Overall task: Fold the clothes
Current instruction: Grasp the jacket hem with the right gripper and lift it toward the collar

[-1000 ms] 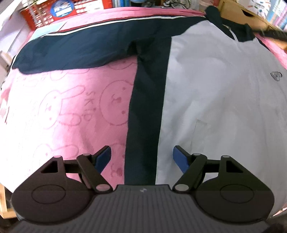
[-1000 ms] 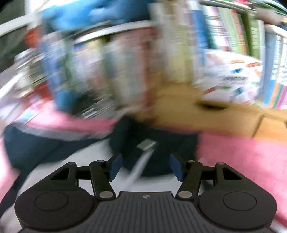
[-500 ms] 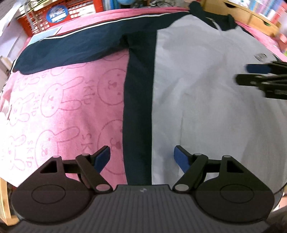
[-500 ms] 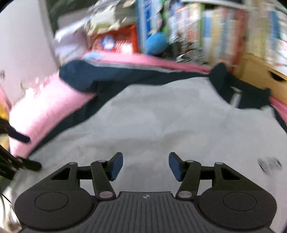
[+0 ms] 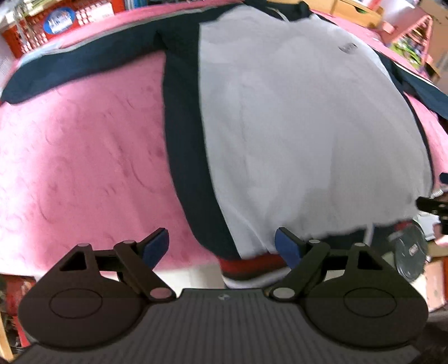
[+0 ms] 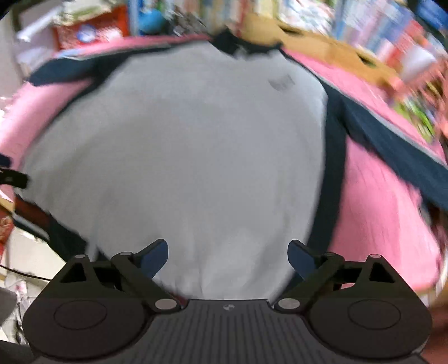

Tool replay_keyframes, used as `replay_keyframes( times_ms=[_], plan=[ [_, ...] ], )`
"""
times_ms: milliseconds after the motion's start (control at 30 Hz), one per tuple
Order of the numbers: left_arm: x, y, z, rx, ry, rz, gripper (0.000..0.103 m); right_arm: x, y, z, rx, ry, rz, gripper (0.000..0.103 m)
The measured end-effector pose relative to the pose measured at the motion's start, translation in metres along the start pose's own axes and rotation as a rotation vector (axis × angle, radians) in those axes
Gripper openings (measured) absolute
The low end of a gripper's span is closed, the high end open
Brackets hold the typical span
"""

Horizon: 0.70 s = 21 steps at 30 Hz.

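A white jacket (image 5: 302, 134) with navy sleeves and side panels lies spread flat, front up, on a pink rabbit-print cloth (image 5: 84, 168). It also shows in the right wrist view (image 6: 182, 156). Its red-and-white hem (image 5: 249, 266) lies at the near edge. My left gripper (image 5: 222, 245) is open and empty just above the hem's left corner. My right gripper (image 6: 228, 256) is open and empty over the hem further right. Both views are blurred.
A red basket (image 5: 56, 25) stands at the back left. A wooden shelf unit (image 6: 322, 42) with books stands behind the table. The near table edge runs just under both grippers. The right gripper's tip (image 5: 432, 207) shows at the left wrist view's right edge.
Both grippers have drawn back toward the near edge, from over the jacket's body to its hem. The right gripper swung round from the collar end. Both stayed open.
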State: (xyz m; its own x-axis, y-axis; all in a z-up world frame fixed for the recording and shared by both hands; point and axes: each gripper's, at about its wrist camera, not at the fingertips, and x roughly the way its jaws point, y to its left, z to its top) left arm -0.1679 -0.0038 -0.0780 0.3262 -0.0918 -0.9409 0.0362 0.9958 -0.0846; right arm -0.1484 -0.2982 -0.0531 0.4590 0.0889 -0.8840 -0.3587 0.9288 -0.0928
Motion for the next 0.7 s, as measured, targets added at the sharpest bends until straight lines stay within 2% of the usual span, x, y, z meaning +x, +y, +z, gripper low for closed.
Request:
replay_keyframes(
  times_ms=[67, 100, 133, 233, 300, 367, 400, 533, 600, 700],
  plan=[
    [0.003, -0.006, -0.006, 0.033, 0.028, -0.006, 0.084, 0.006, -0.001, -0.017, 0.001, 0.033, -0.055, 0.094],
    [0.004, -0.01, -0.008, 0.061, 0.038, 0.0, 0.084, 0.01, 0.003, -0.024, -0.053, 0.045, -0.096, 0.094],
    [0.005, -0.014, -0.011, 0.092, 0.045, 0.005, 0.084, 0.015, 0.008, -0.031, -0.11, 0.054, -0.138, 0.094],
    [0.007, -0.023, -0.018, 0.171, 0.054, 0.006, 0.084, 0.024, 0.037, -0.056, -0.384, 0.007, -0.246, 0.094],
    [0.01, -0.024, -0.017, 0.174, 0.057, -0.006, 0.084, 0.025, 0.062, -0.071, -0.514, -0.052, -0.257, 0.095],
    [0.008, -0.021, -0.011, 0.137, 0.044, -0.024, 0.084, 0.022, 0.086, -0.078, -0.553, -0.12, -0.228, 0.099],
    [0.004, -0.018, -0.005, 0.105, 0.026, -0.033, 0.084, 0.02, 0.098, -0.081, -0.568, -0.156, -0.21, 0.103],
    [-0.025, -0.004, 0.018, 0.016, -0.077, -0.081, 0.084, 0.014, 0.146, -0.088, -0.675, -0.301, -0.197, 0.103],
    [-0.035, -0.005, 0.022, 0.04, -0.103, -0.07, 0.084, 0.019, 0.165, -0.093, -0.737, -0.34, -0.221, 0.103],
    [-0.037, -0.015, 0.015, 0.138, -0.106, -0.034, 0.085, 0.025, 0.181, -0.095, -0.788, -0.369, -0.26, 0.103]
  ],
)
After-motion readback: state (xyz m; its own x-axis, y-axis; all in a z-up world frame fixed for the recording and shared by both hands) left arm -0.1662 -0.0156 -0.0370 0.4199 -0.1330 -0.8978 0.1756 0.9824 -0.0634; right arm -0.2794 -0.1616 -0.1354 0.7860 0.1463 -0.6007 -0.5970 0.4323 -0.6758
